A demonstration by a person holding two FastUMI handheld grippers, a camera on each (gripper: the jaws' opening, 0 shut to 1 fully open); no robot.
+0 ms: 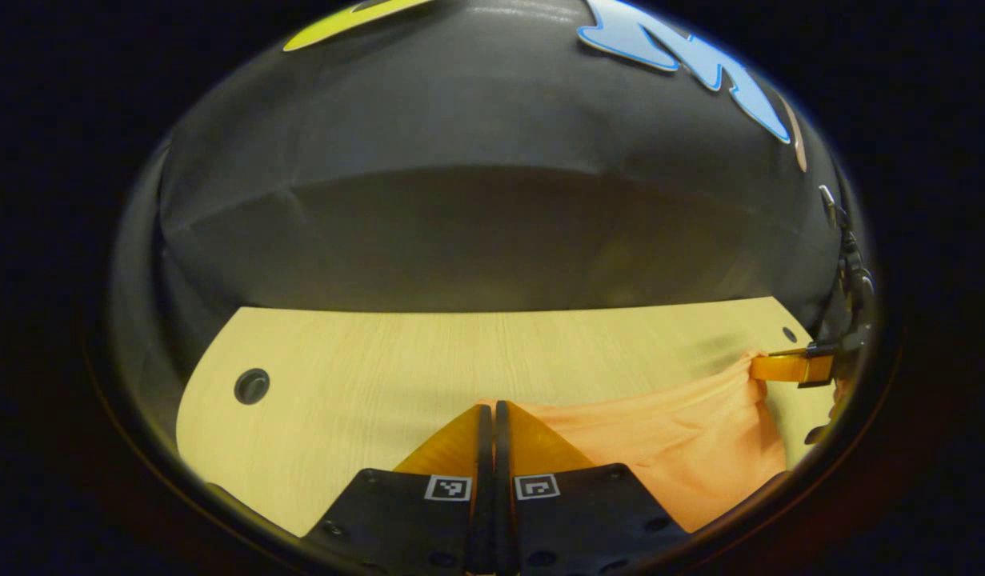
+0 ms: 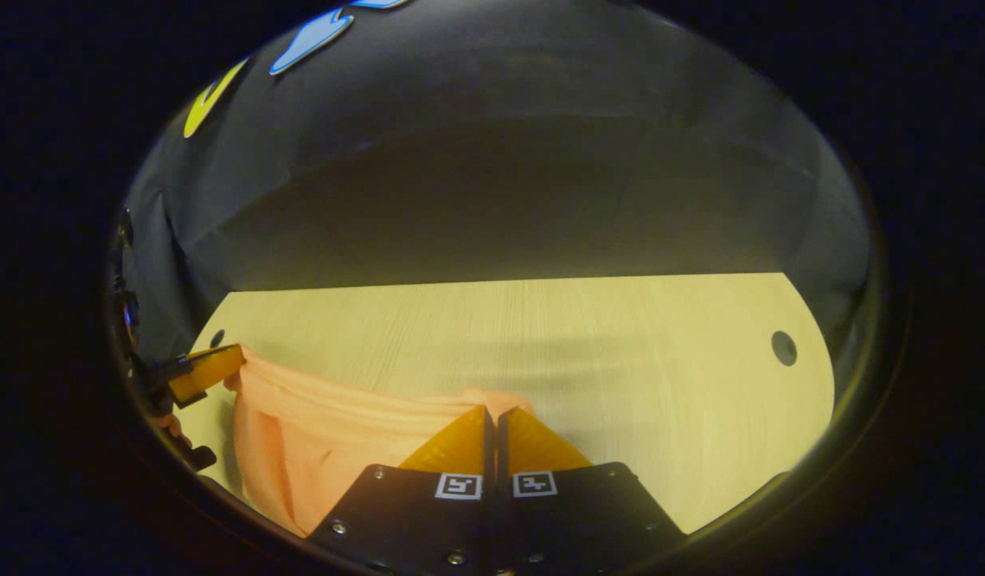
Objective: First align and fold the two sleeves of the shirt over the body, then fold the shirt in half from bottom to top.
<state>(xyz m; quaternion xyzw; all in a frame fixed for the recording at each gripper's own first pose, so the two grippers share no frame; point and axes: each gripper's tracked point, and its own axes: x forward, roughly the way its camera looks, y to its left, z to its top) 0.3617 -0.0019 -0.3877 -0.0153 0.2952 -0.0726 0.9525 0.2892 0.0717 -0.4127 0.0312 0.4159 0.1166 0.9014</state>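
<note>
Each gripper, left and right, is pinched, apparently on the shirt edge, lifting it over the bench, bare beyond.

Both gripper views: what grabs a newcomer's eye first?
The soft orange shirt, lifted off the pale wooden table and sagging between the two grippers. The left gripper is shut on one end of its upper edge at the bottom of its own view; the right gripper is shut on the other end. The dark booth wall rises behind the table.
</note>
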